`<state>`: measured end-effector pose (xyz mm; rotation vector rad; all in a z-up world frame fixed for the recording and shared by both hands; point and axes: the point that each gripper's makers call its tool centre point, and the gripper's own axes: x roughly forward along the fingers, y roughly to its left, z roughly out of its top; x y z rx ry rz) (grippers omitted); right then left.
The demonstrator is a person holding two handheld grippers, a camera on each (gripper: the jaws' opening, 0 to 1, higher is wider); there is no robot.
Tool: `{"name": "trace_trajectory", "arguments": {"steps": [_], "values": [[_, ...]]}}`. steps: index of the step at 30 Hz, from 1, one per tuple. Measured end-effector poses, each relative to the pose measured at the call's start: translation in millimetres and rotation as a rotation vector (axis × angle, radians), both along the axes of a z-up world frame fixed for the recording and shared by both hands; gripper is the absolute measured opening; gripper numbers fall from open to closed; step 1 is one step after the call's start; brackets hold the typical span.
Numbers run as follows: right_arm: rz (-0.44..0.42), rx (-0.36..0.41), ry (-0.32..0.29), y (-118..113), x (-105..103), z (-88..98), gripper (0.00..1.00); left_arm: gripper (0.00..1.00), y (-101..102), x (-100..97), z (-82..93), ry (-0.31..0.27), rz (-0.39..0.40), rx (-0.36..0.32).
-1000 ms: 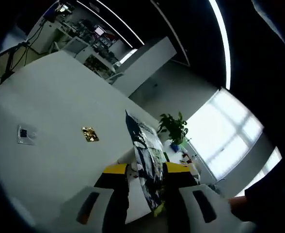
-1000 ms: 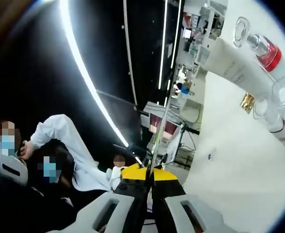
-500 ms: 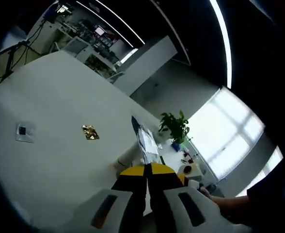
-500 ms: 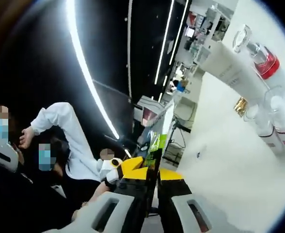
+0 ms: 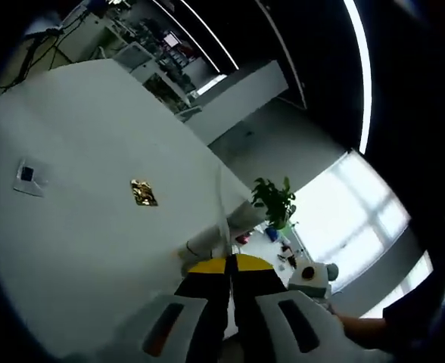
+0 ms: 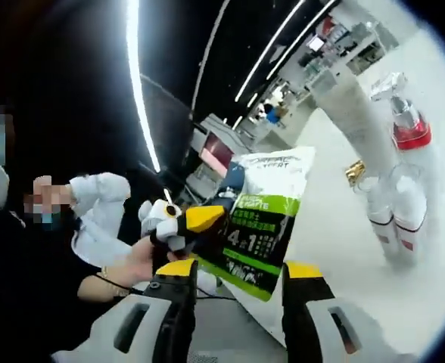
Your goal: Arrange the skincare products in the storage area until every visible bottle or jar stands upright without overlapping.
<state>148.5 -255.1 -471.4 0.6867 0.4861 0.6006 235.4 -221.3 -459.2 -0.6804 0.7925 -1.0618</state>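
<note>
Left gripper (image 5: 230, 266): jaws pinched on a thin sachet (image 6: 264, 219), seen edge-on above the white worktop (image 5: 86, 151).
Right gripper (image 6: 238, 274): jaws wide, the sachet between them, untouched.
Bottles (image 6: 404, 204): upright, right, beside a red-collared pump bottle (image 6: 408, 125).

Lab, equipment racks (image 5: 158, 53), white table (image 5: 94, 151) (strip lights)

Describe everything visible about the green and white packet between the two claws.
The packet is a flat, glossy pouch, white at the top, with a bright green band and dark lower part carrying white print, including a large "4" and "1". It hangs in the air, tilted, in front of the right claw, whose jaws stand open on either side of it. The left claw pinches its edge; in the left gripper view the packet shows edge-on as a thin sliver rising from that claw's shut jaws.
</note>
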Motion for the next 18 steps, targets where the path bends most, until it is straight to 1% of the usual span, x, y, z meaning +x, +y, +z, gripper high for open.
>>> {"name": "trace_trajectory", "arguments": {"steps": [3,6,7,8,11,13,14,15,18], "values": [[0.032,-0.118,-0.007,-6.7,-15.4,-4.3,0.61,0.0,-2.9,5.9,-16.2,0.018,0.007,0.03],[0.037,-0.201,-0.004,-18.0,-26.7,-10.4,0.66,0.0,-8.0,15.4,-32.1,0.04,0.006,0.038],[0.032,-0.222,0.004,-22.0,-29.3,-12.5,0.67,0.0,-10.1,16.4,-35.0,0.044,0.002,0.04],[0.035,-0.266,0.003,-27.9,-33.1,-15.7,0.69,0.0,-12.3,17.2,-37.5,0.048,0.001,0.041],[0.038,-0.36,0.006,-40.6,-41.0,-22.8,0.74,0.0,-18.8,23.4,-50.1,0.058,-0.009,0.061],[0.031,-0.395,0.026,-47.4,-45.0,-28.0,0.79,0.0,-23.5,24.4,-56.2,0.063,-0.016,0.07],[0.034,-0.423,0.026,-51.0,-46.8,-30.9,0.81,0.0,-25.6,23.8,-58.6,0.065,-0.018,0.077],[0.03,-0.446,0.031,-53.6,-48.6,-34.4,0.82,0.0,-27.2,24.2,-61.0,0.066,-0.019,0.081],[0.011,-0.477,0.056,-64.0,-54.2,-45.2,0.83,0.0,-34.4,22.6,-67.3,0.071,-0.025,0.095]]}}
